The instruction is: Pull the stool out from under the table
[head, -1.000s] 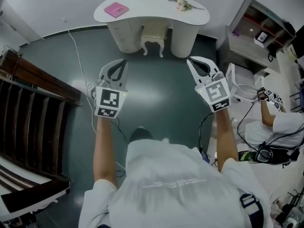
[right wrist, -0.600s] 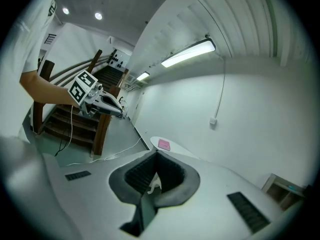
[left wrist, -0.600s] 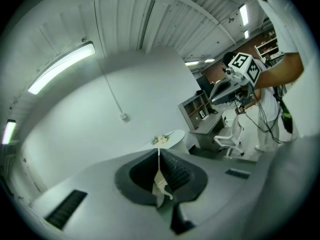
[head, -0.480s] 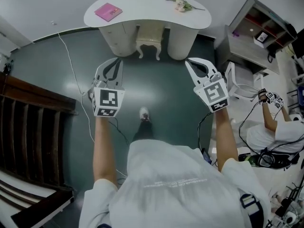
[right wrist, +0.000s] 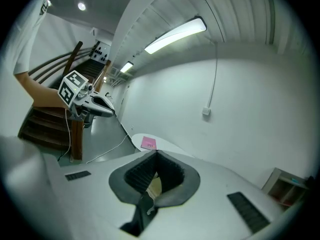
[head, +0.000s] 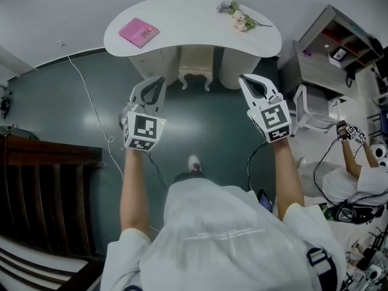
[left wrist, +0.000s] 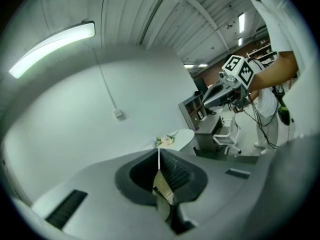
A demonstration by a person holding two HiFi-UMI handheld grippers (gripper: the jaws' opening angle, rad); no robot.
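The cream stool (head: 196, 66) with curved legs stands tucked under the white kidney-shaped table (head: 188, 17). In the head view my left gripper (head: 160, 79) hovers over the floor just short of the stool's left side, shut on nothing. Level with it, my right gripper (head: 243, 78) is held off the stool's right side, also shut and empty. In the left gripper view the jaws (left wrist: 159, 152) meet in a point with the table end (left wrist: 184, 135) beyond. The right gripper view shows its closed jaws (right wrist: 156, 153) aimed at the table's other end.
A pink book (head: 139, 32) and a flower sprig (head: 240, 18) lie on the tabletop. A grey shelf unit (head: 330, 50) and a white chair (head: 309, 111) stand at the right, near a seated person (head: 354, 177). Dark wooden stairs (head: 48, 193) fill the left. A white cable (head: 91, 108) runs across the floor.
The view has moved toward the table, so the table and stool sit closer to both grippers. Both grippers stay shut and empty.
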